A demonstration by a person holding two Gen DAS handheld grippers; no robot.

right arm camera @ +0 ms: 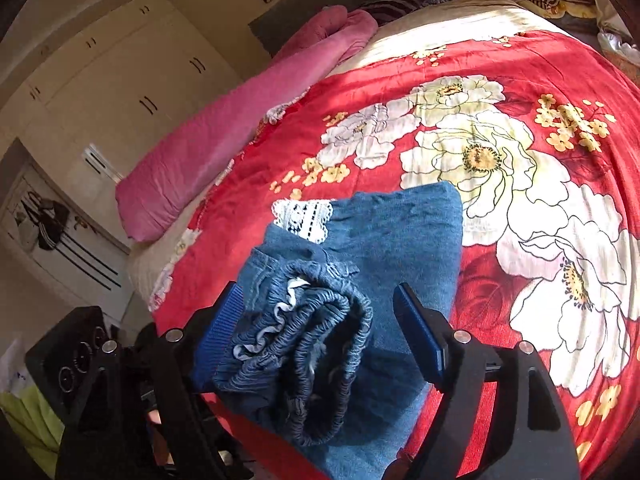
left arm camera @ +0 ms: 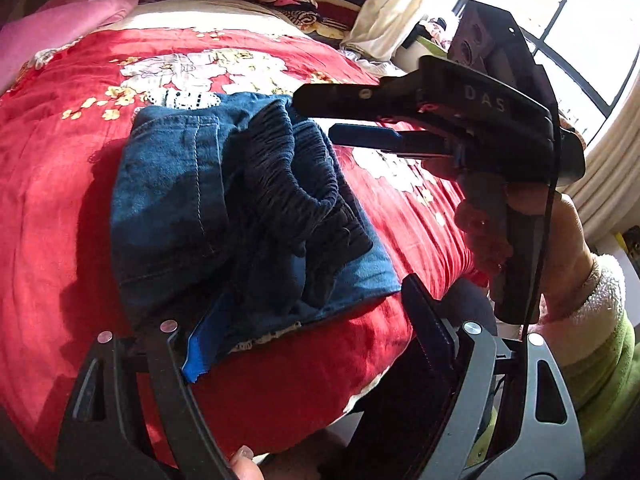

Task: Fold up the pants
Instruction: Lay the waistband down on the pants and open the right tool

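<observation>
I am keeping both grippers, left (left arm camera: 316,332) and right (right arm camera: 320,332), spread wide and gripping nothing; the pants (right arm camera: 360,280) are lying folded on the bedspread (right arm camera: 520,320), apparently released to settle.

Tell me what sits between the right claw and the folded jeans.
Nothing visible. The right claw is open with the jeans directly between its pads, their bunched elastic waistband in the gap, lying on the red floral blanket.
</observation>
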